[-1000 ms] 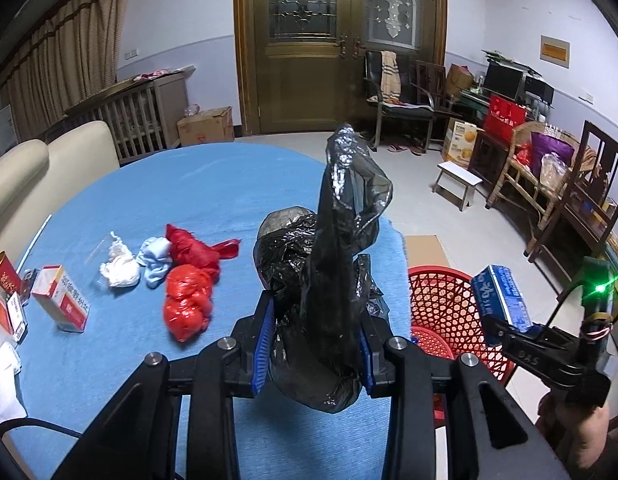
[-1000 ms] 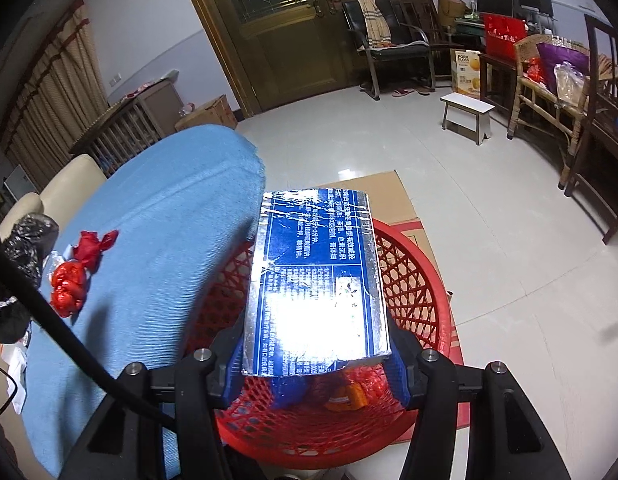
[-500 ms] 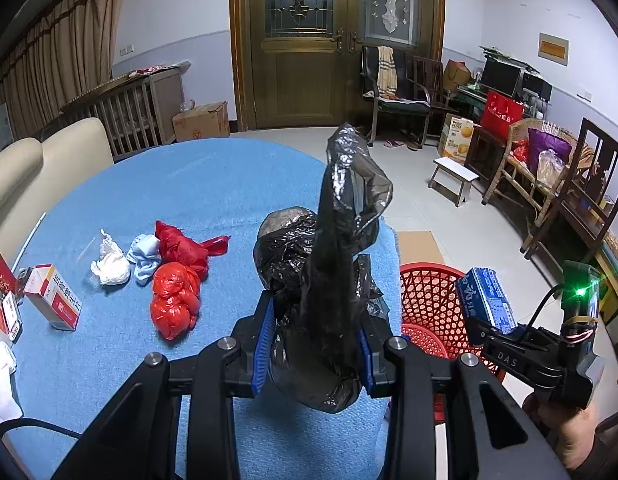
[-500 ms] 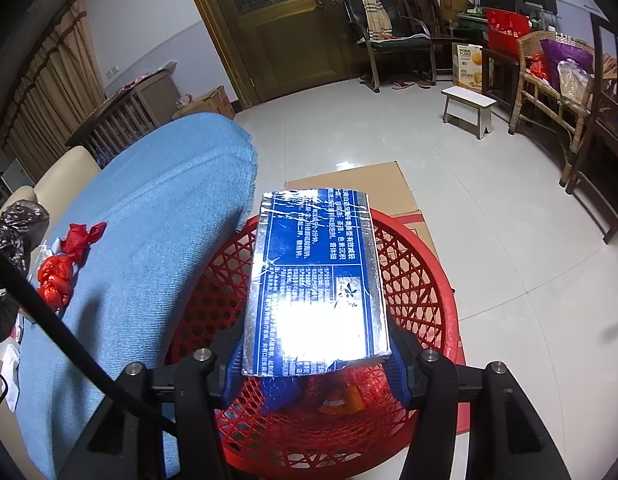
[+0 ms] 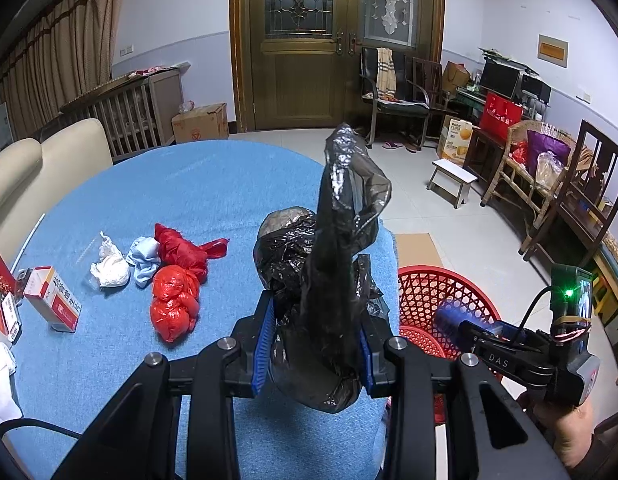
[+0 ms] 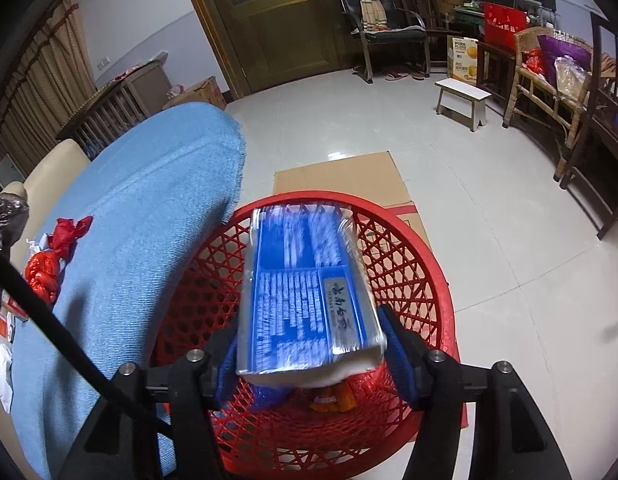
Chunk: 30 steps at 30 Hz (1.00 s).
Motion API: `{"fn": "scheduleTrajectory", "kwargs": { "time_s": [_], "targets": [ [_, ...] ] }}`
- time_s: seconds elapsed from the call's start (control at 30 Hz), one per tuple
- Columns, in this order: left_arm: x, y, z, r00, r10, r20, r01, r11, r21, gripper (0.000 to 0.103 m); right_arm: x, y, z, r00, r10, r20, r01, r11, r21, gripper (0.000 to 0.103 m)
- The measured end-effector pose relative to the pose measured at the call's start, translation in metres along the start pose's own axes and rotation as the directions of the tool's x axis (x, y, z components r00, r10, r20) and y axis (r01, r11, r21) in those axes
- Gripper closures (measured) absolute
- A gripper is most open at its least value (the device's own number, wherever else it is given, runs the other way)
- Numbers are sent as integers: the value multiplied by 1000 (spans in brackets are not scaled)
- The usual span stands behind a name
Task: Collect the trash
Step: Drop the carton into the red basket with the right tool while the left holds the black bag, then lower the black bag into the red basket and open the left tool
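**Blue box dropping out of your right jaws, straight over the basket**

Your right gripper (image 6: 309,354) has just been opening its jaws, and the blue printed cardboard box wrapped in clear film (image 6: 305,296) sits between them, blurred and tipped nose-down. The pads look clear of its sides, so I judge it released and falling. Its long axis runs away from you along the fingers, pointing into the red plastic lattice basket (image 6: 401,272) on the floor directly below, just off the counter's right edge. Other scraps already lie in the basket's bottom.

Your left gripper (image 5: 315,344) is clenched on a crumpled black plastic bag (image 5: 329,280), held above the blue-clothed round counter (image 5: 189,192) near its right edge. That hand is the nearer one to the rest: two red plastic wads (image 5: 175,304), a pale blue wad (image 5: 145,254) and a white wad (image 5: 109,270) lie left of the bag, mid-counter. The basket lies to the right of and below your left jaws, so the bag's trip should be short.
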<state>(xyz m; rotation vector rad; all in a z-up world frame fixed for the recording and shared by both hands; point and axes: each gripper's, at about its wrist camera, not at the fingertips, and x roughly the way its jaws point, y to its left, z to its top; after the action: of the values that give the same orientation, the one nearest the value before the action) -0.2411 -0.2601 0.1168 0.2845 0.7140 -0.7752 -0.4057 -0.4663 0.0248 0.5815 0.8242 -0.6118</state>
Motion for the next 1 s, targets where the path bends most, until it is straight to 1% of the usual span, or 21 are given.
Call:
{"fn": "scheduleTrajectory", "kwargs": {
  "time_s": [0.07,0.1,0.27,0.4,0.47,0.57,0.63,0.77,0.83,0.87,0.9,0.93,1.0],
  "targets": [
    [1,-1,1,1000,-3,0,3,1000,3,66,-1,-1,1,1000,1,6,-1,1000,5,31],
    [1,-3,2,1000,-7,0,7,1000,3,66,-3,-3,1,1000,3,10,-3,1000,8,30],
    [6,-21,7,999,-38,-8,39,999,27,66,-21,-13,8,998,11,61,-13,999,33,30],
    [11,-47,11,996,-86,-22,87,994,64,66,-39,-28,14,994,17,107,-24,997,68,30],
    [16,-63,12,992,-123,-41,125,989,80,66,-47,-36,15,992,16,125,-27,996,88,30],
    [25,-83,14,986,-153,-65,159,982,104,66,-56,-49,16,989,18,144,-36,992,124,30],
    [33,-98,13,979,-180,-95,190,975,117,66,-60,-60,17,988,16,154,-39,988,150,30],
    [47,-119,11,966,-212,-147,232,963,137,65,-64,-78,18,987,10,163,-40,982,185,30],
    [59,-125,11,955,-229,-190,256,958,132,61,-65,-87,18,986,7,164,-41,978,202,30],
    [62,-128,10,949,-236,-208,266,955,130,57,-66,-89,17,986,6,165,-40,978,206,30],
    [67,-131,10,947,-231,-221,264,955,134,45,-67,-92,16,986,5,165,-41,976,212,30],
    [68,-132,10,950,-219,-222,253,957,141,33,-67,-94,16,986,7,165,-43,975,216,30],
    [67,-130,10,962,-188,-200,220,964,152,32,-67,-95,15,986,6,164,-42,975,220,30]
  ]
}}
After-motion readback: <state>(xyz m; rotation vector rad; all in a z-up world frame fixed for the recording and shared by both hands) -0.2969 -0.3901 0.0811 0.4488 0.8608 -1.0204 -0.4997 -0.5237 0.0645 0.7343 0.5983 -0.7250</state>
